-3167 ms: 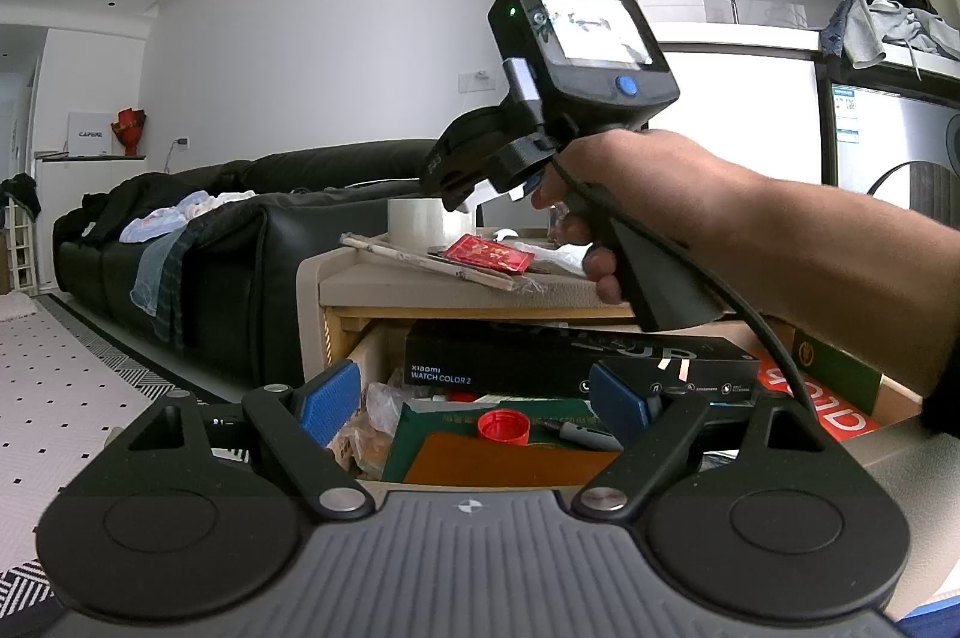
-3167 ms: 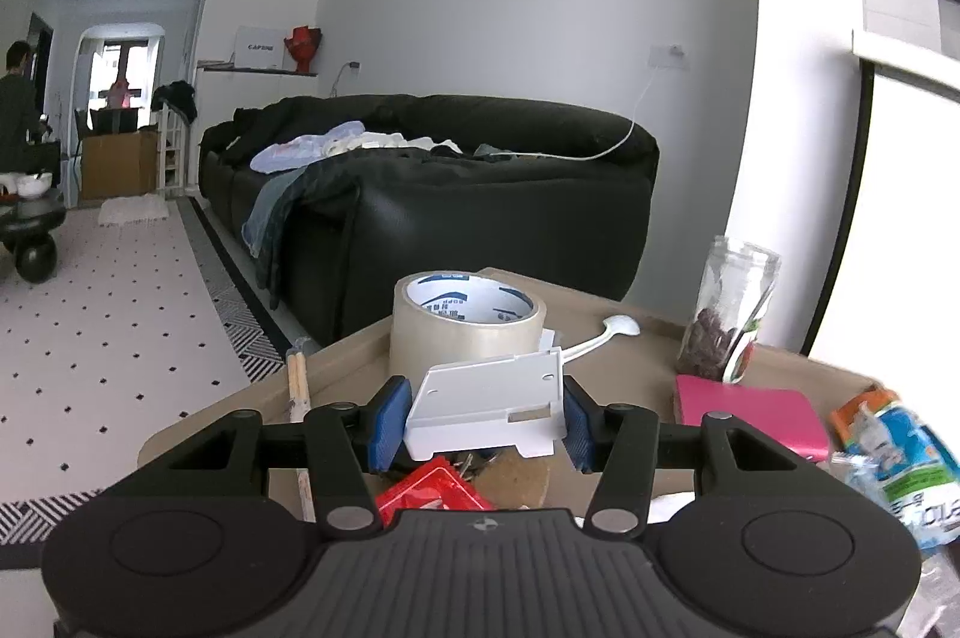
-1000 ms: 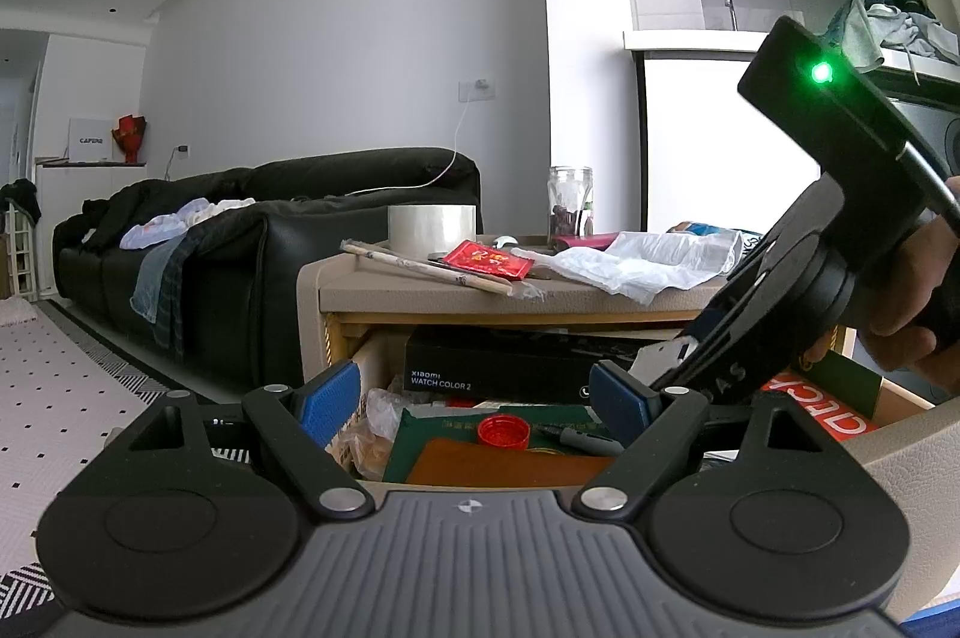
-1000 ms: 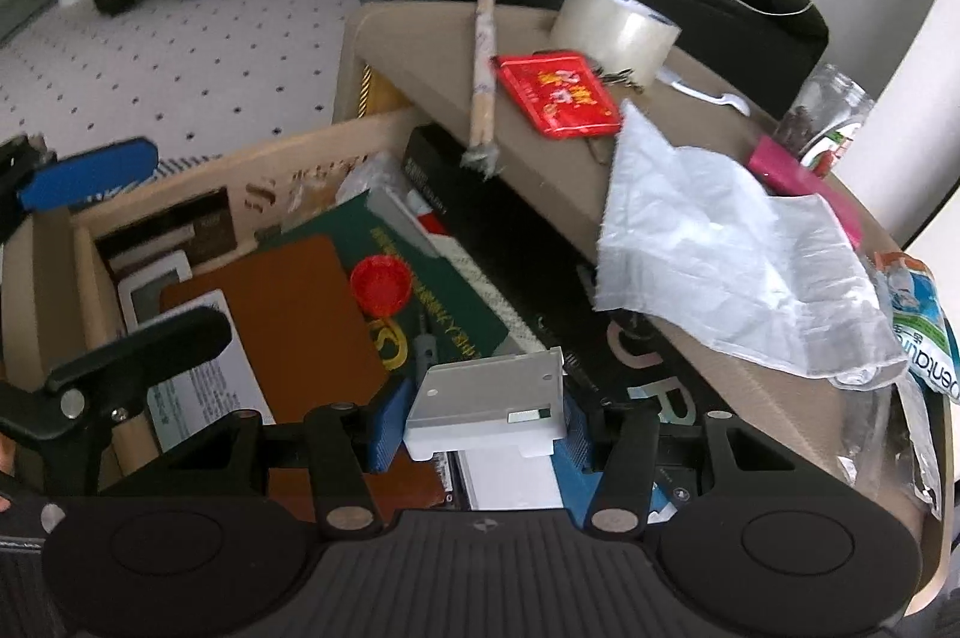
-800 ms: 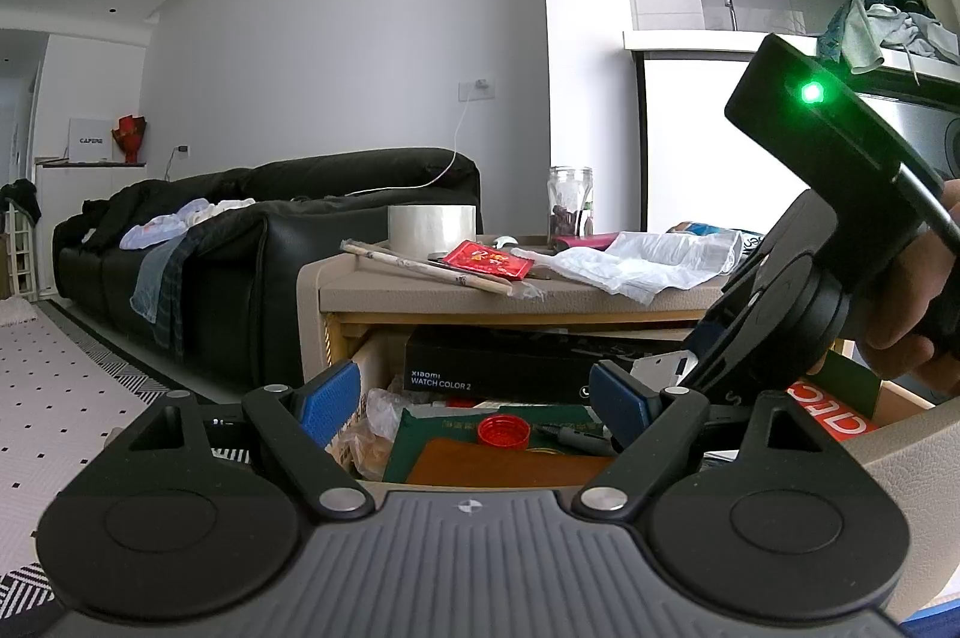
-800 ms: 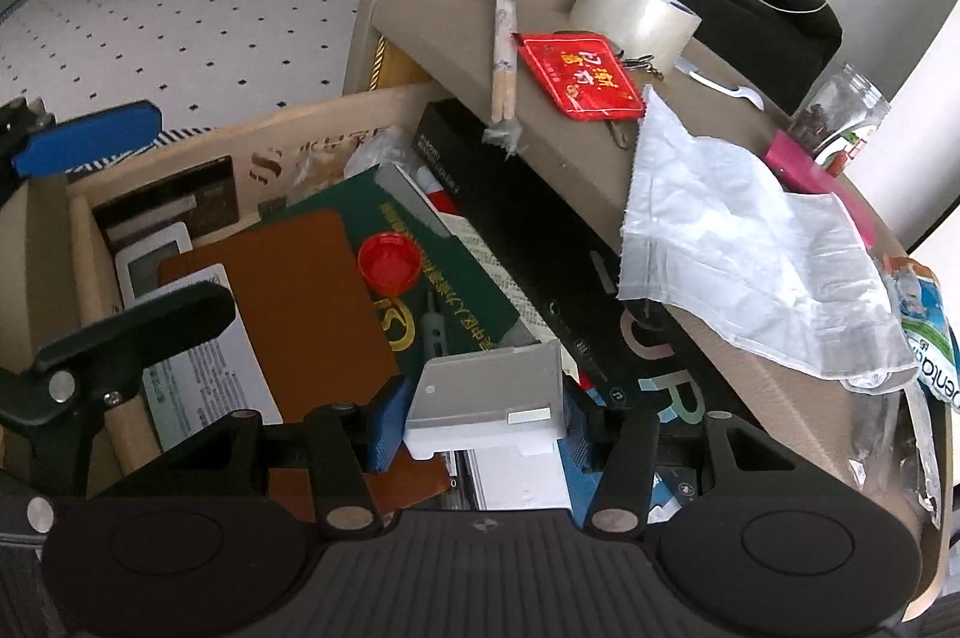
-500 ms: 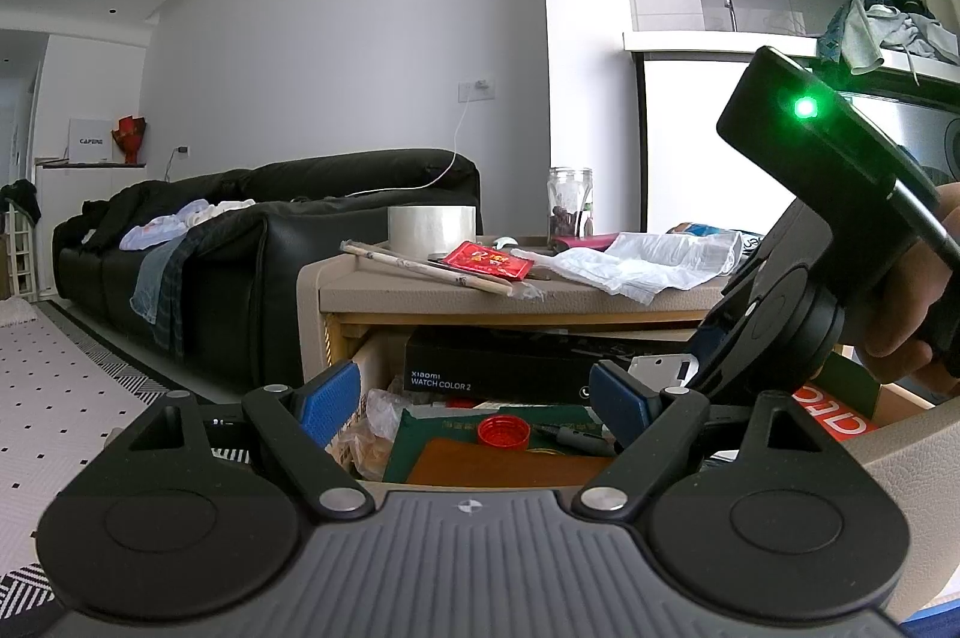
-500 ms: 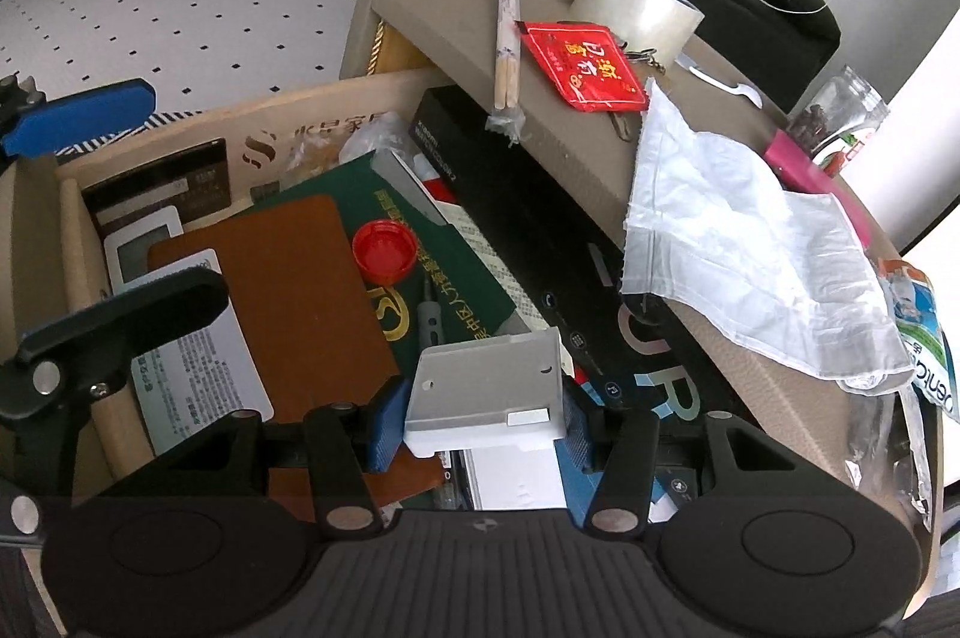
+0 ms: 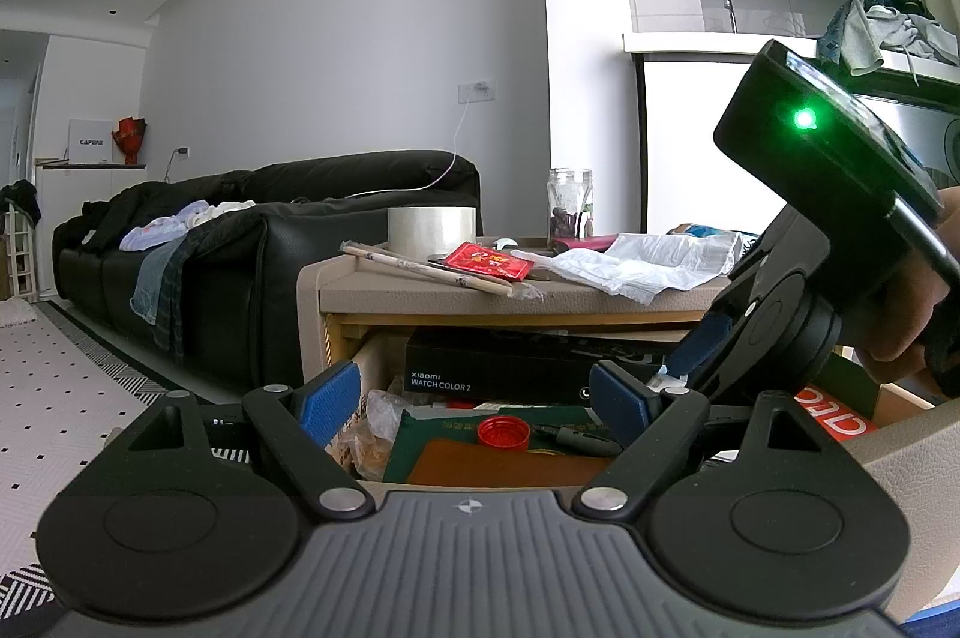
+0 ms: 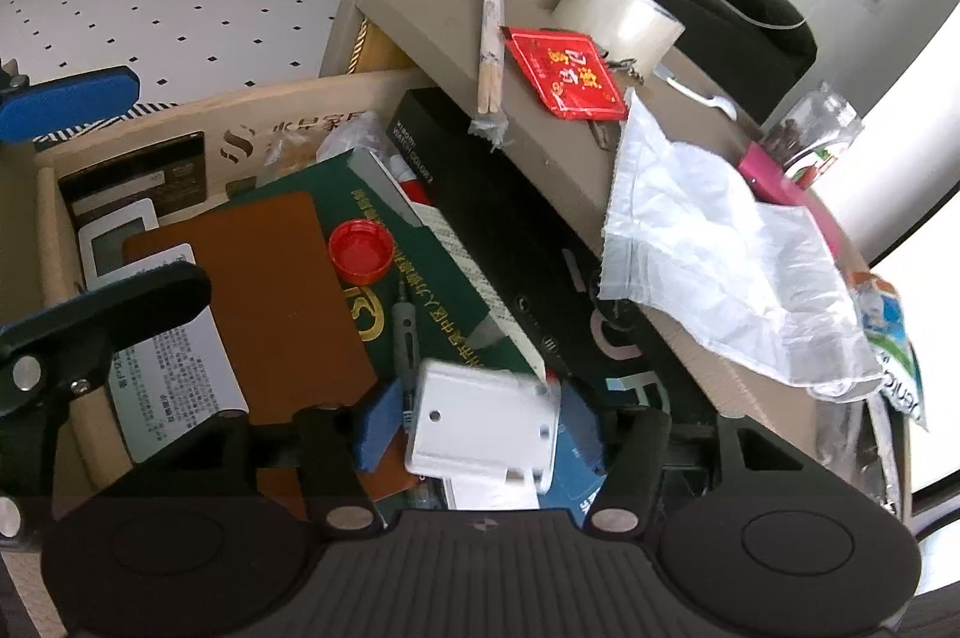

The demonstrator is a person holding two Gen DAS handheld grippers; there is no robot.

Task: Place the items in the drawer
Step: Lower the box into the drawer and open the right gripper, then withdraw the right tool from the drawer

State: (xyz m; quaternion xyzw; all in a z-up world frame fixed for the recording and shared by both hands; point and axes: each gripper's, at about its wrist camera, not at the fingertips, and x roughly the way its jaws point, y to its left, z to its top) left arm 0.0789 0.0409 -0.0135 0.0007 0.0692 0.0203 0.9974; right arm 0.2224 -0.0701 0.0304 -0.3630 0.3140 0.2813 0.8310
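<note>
Over the open drawer [image 10: 120, 122], your right gripper [image 10: 480, 425] stood spread, the blurred white plate [image 10: 480, 428] loose between its pads; your left gripper [image 9: 474, 398] hung wide apart, empty.

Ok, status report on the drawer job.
Left gripper open, empty. Right gripper open over drawer; white plastic piece loose between jaws, blurred. Grey pen, green booklet beneath.

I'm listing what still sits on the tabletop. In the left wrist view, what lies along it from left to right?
Chopsticks → tape roll → red packet → glass jar → crumpled plastic bag.
</note>
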